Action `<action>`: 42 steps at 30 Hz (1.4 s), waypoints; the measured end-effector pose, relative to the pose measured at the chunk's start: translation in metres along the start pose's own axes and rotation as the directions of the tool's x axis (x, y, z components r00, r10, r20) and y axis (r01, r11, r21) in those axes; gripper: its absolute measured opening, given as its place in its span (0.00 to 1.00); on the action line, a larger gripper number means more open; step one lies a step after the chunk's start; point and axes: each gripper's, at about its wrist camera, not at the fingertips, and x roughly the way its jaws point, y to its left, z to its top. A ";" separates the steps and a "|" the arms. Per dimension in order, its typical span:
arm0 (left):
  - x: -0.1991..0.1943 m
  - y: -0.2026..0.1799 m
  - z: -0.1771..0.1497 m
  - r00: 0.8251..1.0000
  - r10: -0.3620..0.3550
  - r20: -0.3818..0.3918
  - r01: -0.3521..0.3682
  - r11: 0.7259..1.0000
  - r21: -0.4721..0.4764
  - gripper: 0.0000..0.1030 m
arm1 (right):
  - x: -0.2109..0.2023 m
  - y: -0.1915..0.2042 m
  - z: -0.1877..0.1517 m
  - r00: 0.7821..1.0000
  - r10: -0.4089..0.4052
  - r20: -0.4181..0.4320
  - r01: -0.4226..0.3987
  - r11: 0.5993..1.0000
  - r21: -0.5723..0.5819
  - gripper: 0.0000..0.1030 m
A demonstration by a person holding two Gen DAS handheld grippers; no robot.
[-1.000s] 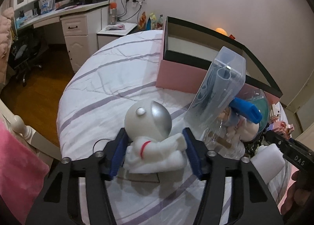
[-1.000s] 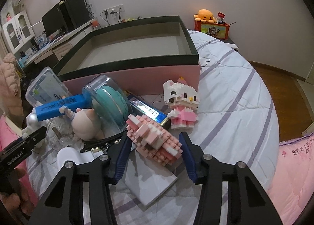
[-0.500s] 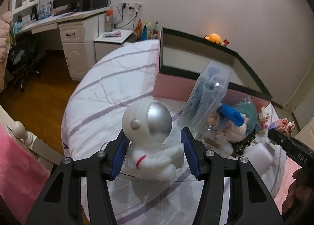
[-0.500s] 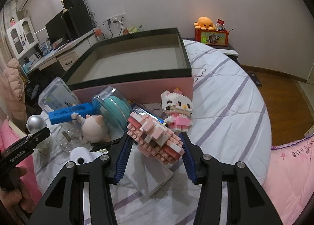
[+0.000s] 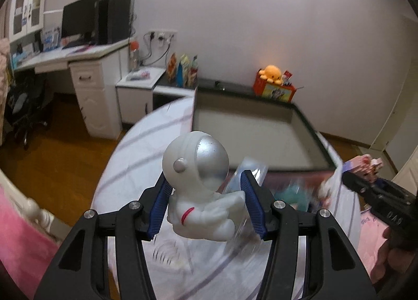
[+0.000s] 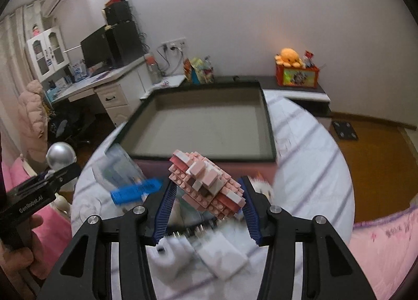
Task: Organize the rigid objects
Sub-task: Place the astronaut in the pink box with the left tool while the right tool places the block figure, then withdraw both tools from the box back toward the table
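Note:
My left gripper (image 5: 206, 208) is shut on a white astronaut figure (image 5: 201, 195) with a silver visor and holds it above the bed. My right gripper (image 6: 207, 208) is shut on a pink brick-built model (image 6: 206, 185), also lifted. The open pink box with a dark rim (image 5: 311, 132) lies ahead on the bed; it also shows in the right wrist view (image 6: 269, 127), and its inside looks empty. The astronaut's silver helmet (image 6: 61, 153) shows at the left of the right wrist view. The pink model (image 5: 365, 166) shows at the right of the left wrist view.
A clear plastic case (image 6: 117, 166), a blue bar (image 6: 135, 191), a white block (image 6: 224, 255) and other blurred toys lie on the striped bed (image 6: 313, 169) below the grippers. A white desk (image 5: 86, 75) and a nightstand with an orange plush (image 6: 290, 58) stand beyond.
Both grippers have risen off the bed with their objects and moved toward the box. The view now looks down into the box, and the pile of toys has dropped below.

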 end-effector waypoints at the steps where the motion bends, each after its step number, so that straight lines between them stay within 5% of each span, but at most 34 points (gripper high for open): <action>1: 0.001 -0.003 0.009 1.000 -0.006 0.010 0.006 1.000 0.011 0.53 | 0.004 0.001 0.010 1.000 0.004 0.003 -0.004 1.000 -0.007 0.48; 9: 0.058 -0.033 0.070 0.998 -0.068 -0.013 0.069 0.994 0.087 0.53 | 0.064 -0.009 0.063 0.999 0.020 -0.041 -0.020 1.000 0.009 0.48; 17: 0.145 -0.043 0.079 0.980 -0.077 -0.181 0.092 0.993 0.078 0.53 | 0.138 -0.023 0.082 0.987 -0.004 -0.159 0.008 1.000 0.024 0.49; 22: 0.158 -0.045 0.084 0.971 -0.050 -0.233 0.073 0.993 0.093 0.54 | 0.169 -0.025 0.082 0.973 -0.025 -0.230 0.028 1.000 0.009 0.49; 25: 0.163 -0.045 0.085 0.963 -0.027 -0.268 0.058 0.992 0.110 0.66 | 0.180 -0.025 0.078 0.964 -0.032 -0.263 0.033 0.999 0.001 0.49; 30: 0.152 -0.043 0.086 0.972 0.005 -0.236 0.022 0.993 0.112 0.90 | 0.184 -0.023 0.072 0.958 -0.040 -0.283 0.043 0.999 0.004 0.50; 33: 0.143 -0.040 0.085 0.978 0.009 -0.209 0.012 0.995 0.099 0.97 | 0.178 -0.023 0.072 0.962 -0.049 -0.267 0.053 0.999 0.008 0.85; 42: 0.077 -0.030 0.078 0.998 0.042 -0.043 -0.039 0.998 0.056 1.00 | 0.125 -0.024 0.073 0.986 -0.054 -0.160 0.063 0.997 0.054 0.85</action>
